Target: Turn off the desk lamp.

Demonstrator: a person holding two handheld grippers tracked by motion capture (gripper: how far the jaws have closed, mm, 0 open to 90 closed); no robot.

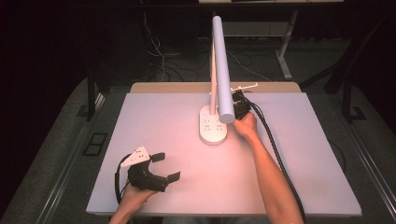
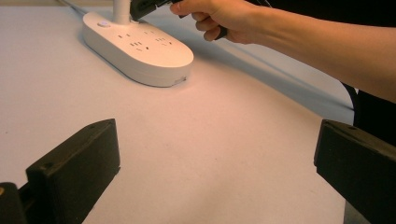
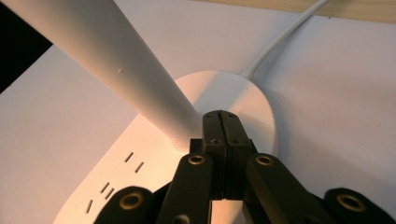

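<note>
Left tongs [image 1: 164, 166]: apart, idle low on tabletop [image 1: 154, 116].
Right tongs [image 3: 219, 122]: pressed together, empty, tips at lamp base [image 3: 233, 93] beside stem [image 3: 140, 79].
Advice: likely pressing the switch; push straight down, gently, avoiding sockets [image 1: 208, 125].

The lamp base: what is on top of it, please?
On the white lamp base stands the lamp's stem; socket slots and a small round button show. The shut right gripper hovers beside the stem; whether its tips touch the base is hidden.
</note>
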